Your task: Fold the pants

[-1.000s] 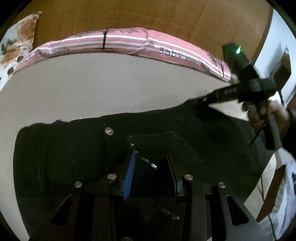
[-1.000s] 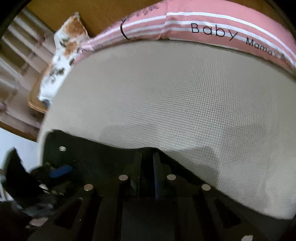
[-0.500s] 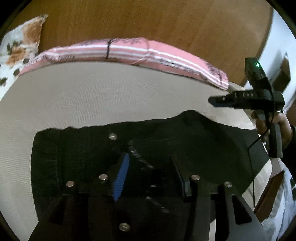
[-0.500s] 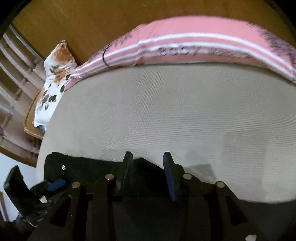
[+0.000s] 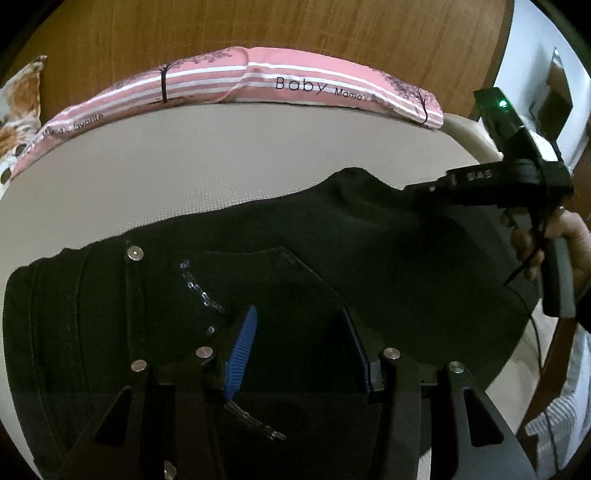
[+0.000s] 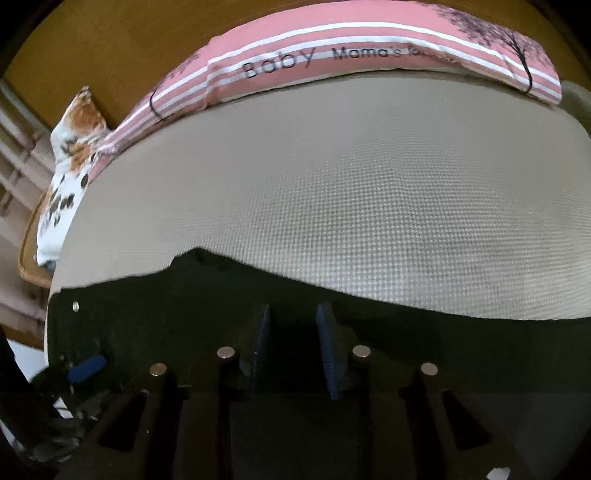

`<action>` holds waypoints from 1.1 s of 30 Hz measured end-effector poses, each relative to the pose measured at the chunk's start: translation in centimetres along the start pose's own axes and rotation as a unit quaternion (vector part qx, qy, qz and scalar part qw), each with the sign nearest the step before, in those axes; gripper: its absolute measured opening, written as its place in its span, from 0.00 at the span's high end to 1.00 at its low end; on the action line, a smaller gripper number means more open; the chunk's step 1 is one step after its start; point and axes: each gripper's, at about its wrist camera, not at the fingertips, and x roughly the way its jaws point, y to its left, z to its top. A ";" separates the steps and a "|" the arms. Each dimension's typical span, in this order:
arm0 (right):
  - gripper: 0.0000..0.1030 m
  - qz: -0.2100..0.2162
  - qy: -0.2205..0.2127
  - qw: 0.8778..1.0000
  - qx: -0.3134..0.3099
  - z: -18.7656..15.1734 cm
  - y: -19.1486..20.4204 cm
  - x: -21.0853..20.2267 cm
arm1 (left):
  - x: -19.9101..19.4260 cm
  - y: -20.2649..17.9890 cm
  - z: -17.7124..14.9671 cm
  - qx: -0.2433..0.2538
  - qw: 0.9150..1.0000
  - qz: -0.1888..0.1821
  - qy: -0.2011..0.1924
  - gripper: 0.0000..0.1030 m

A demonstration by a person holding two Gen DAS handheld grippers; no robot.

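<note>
Across the near half of the beige mattress, the left wrist view shows the black pants lying flat, waistband toward the left edge with a metal button near it and a back pocket just ahead of the fingers. The left gripper hangs over the pocket with its jaws about half apart, blue pads clear of the cloth, nothing pinched between them. At the right edge a hand holds the right gripper, whose tip sits at the pants' far hem (whether it touches the cloth cannot be told from here). A pink striped pillow lies along the far edge against a wooden headboard.

From the right wrist view, the pants fill the lower frame, their far hem curving over the mattress. The right gripper has a narrow gap and its jaws are closing, with dark cloth beneath but none visibly pressed between the pads. The left gripper shows at the lower left. A floral pillow sits at the far left corner beside the pink one.
</note>
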 end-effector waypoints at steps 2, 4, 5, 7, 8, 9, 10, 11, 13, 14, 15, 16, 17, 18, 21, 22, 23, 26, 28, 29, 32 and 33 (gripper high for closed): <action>0.77 0.016 -0.003 1.000 0.014 -0.2 -0.5 -0.6 | 0.0 -0.1 0.1 -0.002 1.000 0.005 0.004 0.53; 0.73 0.034 -0.019 0.999 0.036 -0.7 -1.5 -2.4 | -0.2 -0.2 0.3 -0.009 1.000 0.006 0.007 0.53; 0.73 0.041 -0.032 0.998 0.045 -1.2 -2.2 -3.9 | -0.3 -0.2 0.3 -0.013 1.000 0.005 0.007 0.53; 0.73 0.042 -0.052 0.996 0.059 -2.5 -3.6 -6.6 | -0.9 -0.5 0.2 -0.019 1.000 -0.009 0.004 0.53; 0.73 0.043 -0.061 0.995 0.073 -3.4 -4.7 -8.0 | -1.2 -0.7 0.2 -0.019 1.000 -0.012 0.003 0.53; 0.73 0.044 -0.067 0.993 0.088 -4.2 -5.7 -9.1 | -1.5 -1.1 0.2 -0.020 1.000 -0.019 0.003 0.53; 0.73 0.044 -0.074 0.990 0.109 -5.2 -7.0 -10.3 | -1.7 -1.6 0.2 -0.020 0.999 -0.030 0.003 0.53; 0.73 0.038 -0.084 0.987 0.135 -6.7 -8.8 -11.8 | -1.9 -1.9 0.3 -0.020 0.999 -0.037 0.003 0.52; 0.73 0.019 -0.096 0.981 0.170 -9.0 -11.5 -13.8 | -2.3 -3.2 0.4 -0.011 0.998 -0.055 0.002 0.51; 0.73 0.012 -0.100 0.977 0.191 -10.4 -13.0 -14.7 | -2.4 -4.1 0.6 0.000 0.998 -0.064 0.002 0.51; 0.73 0.007 -0.105 0.970 0.218 -12.1 -14.8 -15.7 | -2.3 -4.9 0.7 0.011 0.998 -0.069 0.004 0.51; 0.73 0.002 -0.107 0.965 0.239 -13.3 -16.3 -16.5 | -2.2 -5.6 0.8 0.020 0.997 -0.073 0.006 0.51; 0.73 -0.006 -0.109 0.960 0.259 -14.5 -17.6 -17.1 | -2.0 -6.5 0.9 0.035 0.996 -0.077 0.012 0.51; 0.73 -0.020 -0.114 0.952 0.282 -16.1 -19.2 -18.0 | -1.8 -7.2 1.0 0.045 0.996 -0.080 0.016 0.51; 0.73 -0.033 -0.127 0.934 0.333 -19.7 -23.0 -20.1 | -1.1 -9.4 1.1 0.073 0.993 -0.087 0.031 0.51; 0.73 -0.037 -0.130 0.929 0.344 -20.4 -23.7 -20.4 | -1.0 -9.9 1.1 0.076 0.992 -0.090 0.033 0.51; 0.73 -0.038 -0.137 0.923 0.358 -21.1 -24.7 -20.6 | -0.8 -10.5 1.3 0.077 0.992 -0.094 0.036 0.51; 0.73 -0.033 -0.156 0.902 0.401 -23.4 -27.7 -21.3 | 0.1 -11.9 1.5 0.074 0.990 -0.108 0.048 0.51; 0.73 -0.028 -0.166 0.892 0.420 -24.3 -29.3 -21.2 | 0.6 -12.7 1.6 0.078 0.989 -0.110 0.056 0.51; 0.73 -0.028 -0.168 0.887 0.429 -24.6 -30.2 -21.0 | 1.0 -13.2 1.6 0.083 0.988 -0.112 0.062 0.51; 0.76 -0.021 -0.185 0.876 0.445 -24.9 -32.0 -20.7 | 1.8 -14.3 1.5 0.093 0.987 -0.111 0.072 0.51; 0.78 -0.017 -0.193 0.871 0.452 -24.8 -32.7 -20.8 | 2.1 -14.6 1.5 0.095 0.986 -0.111 0.076 0.51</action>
